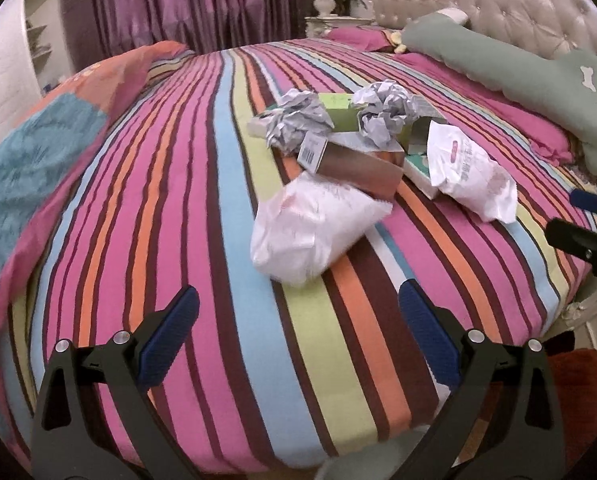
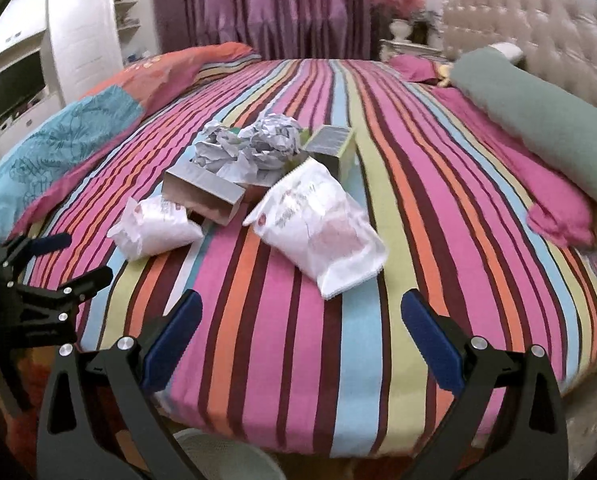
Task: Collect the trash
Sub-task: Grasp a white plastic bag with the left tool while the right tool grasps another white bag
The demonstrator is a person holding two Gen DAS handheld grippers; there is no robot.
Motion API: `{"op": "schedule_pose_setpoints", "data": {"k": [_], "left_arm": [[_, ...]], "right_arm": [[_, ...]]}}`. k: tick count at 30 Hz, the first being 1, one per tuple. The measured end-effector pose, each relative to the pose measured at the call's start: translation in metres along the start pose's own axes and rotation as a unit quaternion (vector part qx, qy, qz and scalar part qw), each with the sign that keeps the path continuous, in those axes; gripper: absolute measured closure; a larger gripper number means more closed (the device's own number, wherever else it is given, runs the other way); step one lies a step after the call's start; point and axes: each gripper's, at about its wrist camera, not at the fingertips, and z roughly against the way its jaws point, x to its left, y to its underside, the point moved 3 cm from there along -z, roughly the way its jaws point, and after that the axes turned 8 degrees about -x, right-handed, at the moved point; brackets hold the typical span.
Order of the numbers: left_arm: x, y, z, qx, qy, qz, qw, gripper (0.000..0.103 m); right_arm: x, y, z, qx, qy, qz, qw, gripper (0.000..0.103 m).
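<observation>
Both the left tool and right tool hover open near trash piled on a striped bed.

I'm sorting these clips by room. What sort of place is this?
Most likely a home bedroom. A large bed with a striped sheet fills both views, a tufted headboard stands at its end with a green pillow against it, and purple curtains hang behind.
</observation>
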Motion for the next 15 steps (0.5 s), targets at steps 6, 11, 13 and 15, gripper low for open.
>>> {"op": "schedule_pose_setpoints", "data": {"k": [6,11,13,15], "left_arm": [[-0.004,-0.021,-0.032,0.007,0.011,-0.04,0.9991,0.006],[-0.007,-0.03,-0.059,0.021,0.016,-0.054,0.9982,0.006],[-0.008,-0.031,-0.066,0.025,0.018,-0.059,0.9978,0.006],[-0.009,-0.032,-0.074,0.031,0.019,-0.062,0.9974,0.006]], "right_arm": [[-0.008,-0.02,-0.035,0.015,-0.012,0.022,1.0,0.008],[-0.009,-0.025,-0.058,0.032,-0.027,0.031,0.999,0.008],[-0.011,-0.025,-0.066,0.041,-0.031,0.027,0.998,0.008],[-0.012,-0.024,-0.074,0.05,-0.029,0.03,0.998,0.008]]}}
